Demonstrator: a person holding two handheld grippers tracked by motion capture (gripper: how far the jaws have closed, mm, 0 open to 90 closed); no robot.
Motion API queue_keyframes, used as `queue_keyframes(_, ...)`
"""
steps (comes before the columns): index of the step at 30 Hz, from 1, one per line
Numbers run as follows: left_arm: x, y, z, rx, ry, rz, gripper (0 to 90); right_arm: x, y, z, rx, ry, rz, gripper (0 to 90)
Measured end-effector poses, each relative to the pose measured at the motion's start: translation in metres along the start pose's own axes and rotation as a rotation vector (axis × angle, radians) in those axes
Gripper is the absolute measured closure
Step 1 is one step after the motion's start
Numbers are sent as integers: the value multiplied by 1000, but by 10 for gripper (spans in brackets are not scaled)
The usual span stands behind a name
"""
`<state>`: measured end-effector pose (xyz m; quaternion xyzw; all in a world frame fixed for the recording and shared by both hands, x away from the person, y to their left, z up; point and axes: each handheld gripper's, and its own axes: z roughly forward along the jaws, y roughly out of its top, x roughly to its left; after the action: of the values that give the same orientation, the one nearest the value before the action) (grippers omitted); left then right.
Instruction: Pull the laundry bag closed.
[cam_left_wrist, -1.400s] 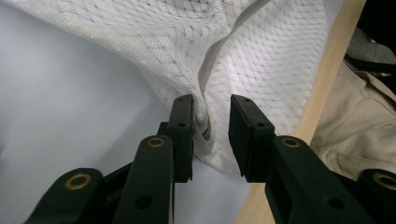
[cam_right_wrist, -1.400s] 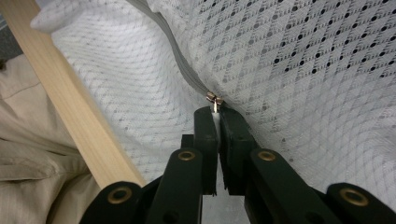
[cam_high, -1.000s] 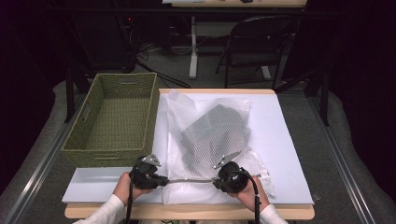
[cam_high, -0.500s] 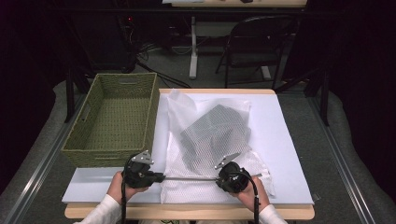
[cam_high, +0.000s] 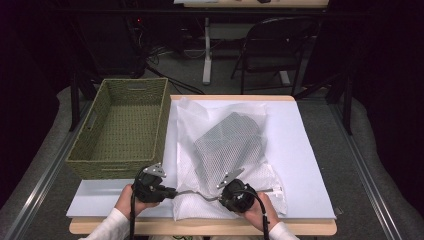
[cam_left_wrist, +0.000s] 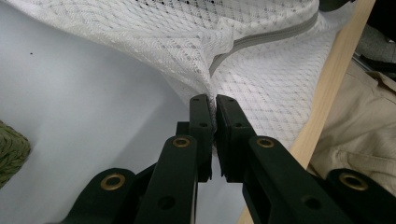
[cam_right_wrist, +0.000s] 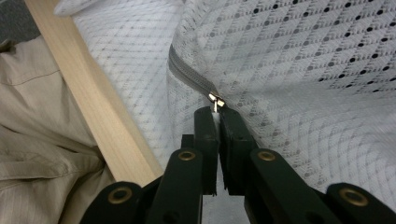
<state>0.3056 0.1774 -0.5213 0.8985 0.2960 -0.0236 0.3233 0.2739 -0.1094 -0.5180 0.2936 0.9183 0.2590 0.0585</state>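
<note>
1. White mesh bag (cam_high: 227, 165) lies flat on white sheet (cam_high: 305, 150) covering the bench (cam_high: 200, 227), just right of green woven basket (cam_high: 120, 127); a grey mesh item (cam_high: 230, 137) shows inside the bag.
2. Bag's near edge sits close to bench front; grey zipper (cam_high: 200, 192) runs along that edge btw the two claws.
3. Left claw (cam_left_wrist: 215, 100): jaws pinched tight on bag fabric at the zipper's end; the mesh bunches up right at the tips. In high view it's at (cam_high: 172, 191), just off bag's left corner.
4. Right claw (cam_right_wrist: 215, 111): jaws closed on the small metal zipper pull (cam_right_wrist: 215, 100). In high view at (cam_high: 220, 196), over bag's near edge.
5. Both hands rest at bench front edge; basket well apart from right claw, near left one.
</note>
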Motion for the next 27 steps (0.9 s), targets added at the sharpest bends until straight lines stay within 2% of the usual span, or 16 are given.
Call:
queue_keyframes(2,0,0,0,-4,-2,0,858,3,1,1,-4,11,-12,868)
queue_keyframes(5,-1,0,-2,-10,11,6,859,5,1,1,-1,-13,-48,868)
queue_keyframes(7,0,0,-5,-20,44,8,865,4,0,-1,8,-48,-45,868)
queue_keyframes(9,3,-1,-9,-33,93,13,871,-2,-4,-4,8,-68,-18,869)
queue_keyframes(10,4,-2,-10,-38,94,7,874,-8,-7,-4,18,-94,-10,870)
queue_keyframes(11,5,-2,-10,-46,71,-6,875,-11,-9,-5,18,-100,10,871)
queue_keyframes(12,3,-1,-8,-40,103,14,876,-16,-11,-6,11,-79,32,870)
queue_keyframes(13,1,0,-8,-30,123,33,877,-17,-11,-6,13,-101,30,871)
queue_keyframes(14,1,1,-7,-24,114,39,878,-18,-11,-6,11,-120,27,871)
queue_keyframes(15,2,0,-7,-26,117,28,878,-20,-12,-7,17,-121,33,872)
queue_keyframes(17,4,-1,-8,-43,96,9,879,-25,-14,-6,20,-135,46,872)
queue_keyframes(18,4,-1,-8,-37,91,15,878,-27,-15,-7,25,-124,60,872)
queue_keyframes(21,3,0,-8,-41,87,18,879,-27,-14,-7,24,-135,49,872)
queue_keyframes(22,3,0,-9,-48,91,18,879,-27,-14,-8,17,-154,61,873)
queue_keyframes(24,3,0,-8,-29,88,22,879,-29,-15,-8,17,-145,68,872)
queue_keyframes(27,8,-1,-8,-30,74,14,875,-26,-14,-7,15,-126,57,871)
